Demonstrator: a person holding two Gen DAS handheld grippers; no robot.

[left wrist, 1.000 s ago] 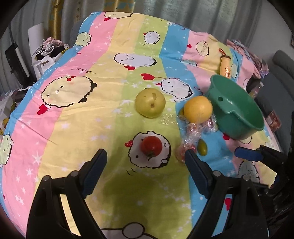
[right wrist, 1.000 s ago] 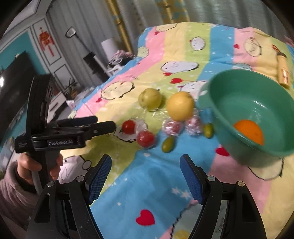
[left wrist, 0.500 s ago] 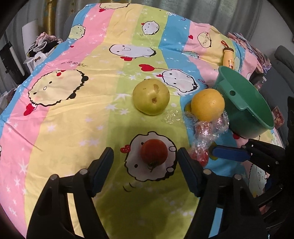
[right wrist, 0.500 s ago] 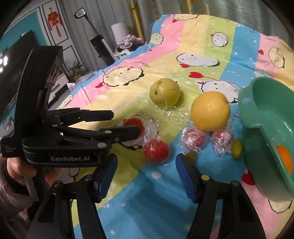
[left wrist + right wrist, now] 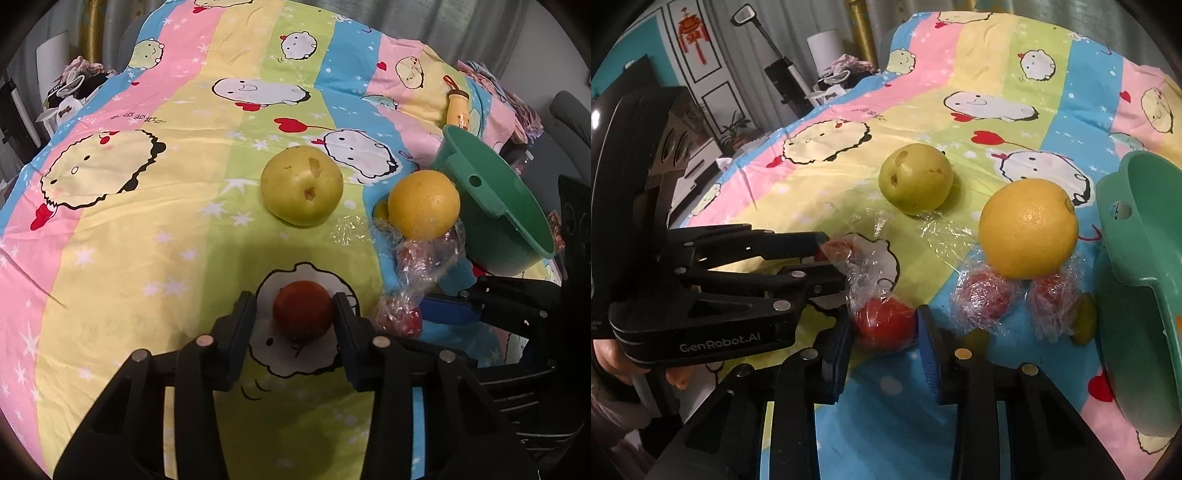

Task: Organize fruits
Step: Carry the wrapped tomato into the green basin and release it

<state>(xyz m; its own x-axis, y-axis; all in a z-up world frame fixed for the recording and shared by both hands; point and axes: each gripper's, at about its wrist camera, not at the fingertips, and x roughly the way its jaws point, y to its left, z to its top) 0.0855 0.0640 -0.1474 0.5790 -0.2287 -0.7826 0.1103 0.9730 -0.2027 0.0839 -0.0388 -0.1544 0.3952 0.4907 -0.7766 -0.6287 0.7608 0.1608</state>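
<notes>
1. Red and round, a bare tomato (image 5: 303, 314) sits directly between the two fingers of the left gripper (image 5: 295, 317), on a white cartoon figure printed on the striped bedsheet (image 5: 147, 229).
2. A second red tomato wrapped in clear film (image 5: 884, 323) sits between the fingers of the right gripper (image 5: 882, 332), just to the right of the first and closer to the green basin (image 5: 1137, 295).
3. Neither fruit has a long axis; each lies dead ahead of its own jaws, so no turning looks needed, only a squeeze and a lift.
4. The left jaws have just been closing. The right pad touches the bare tomato; a thin gap shows at the left pad, so the grip looks not quite complete.
5. The right jaws have also just been closing. Both pads sit against the wrapped tomato's sides, apparently gripping it.
6. The two grippers are nearly touching, side by side, so lifting together risks a bump.
7. Beyond them lie a green pear (image 5: 301, 184), a yellow orange (image 5: 424, 205) and more wrapped fruits (image 5: 982, 299), near the basin on the right.
</notes>
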